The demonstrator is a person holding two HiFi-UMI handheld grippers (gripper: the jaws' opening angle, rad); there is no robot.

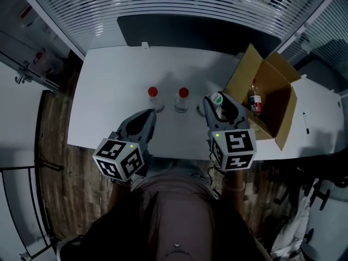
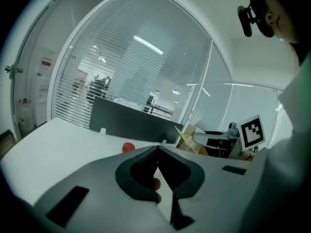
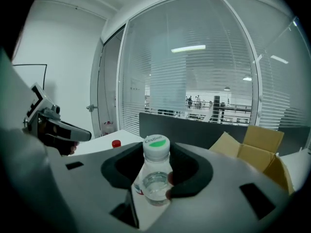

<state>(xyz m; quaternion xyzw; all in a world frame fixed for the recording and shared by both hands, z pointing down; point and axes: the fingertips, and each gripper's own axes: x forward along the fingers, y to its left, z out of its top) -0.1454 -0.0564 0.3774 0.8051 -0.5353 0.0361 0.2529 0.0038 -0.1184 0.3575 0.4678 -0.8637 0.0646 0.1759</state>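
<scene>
Jaws of right gripper [image 1: 217,105] clamp clear plastic bottle [image 3: 154,171] under its green-white cap, holding it upright; left gripper [image 2: 158,152] closed, empty.

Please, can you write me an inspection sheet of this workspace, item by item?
Surface: white table, plain and level.
Job's things: green-capped bottle upright in the right claw; two red-capped bottles stand apart on the table, to its left.
Clutter: open cardboard box at the table's right end, with a dark bottle inside.
Grippers: left claw shut, nothing between its jaws; right claw shut on the green-capped bottle.
Cables: nothing seen.
Surroundings: glass wall with blinds behind the table; wooden floor on the left.
</scene>
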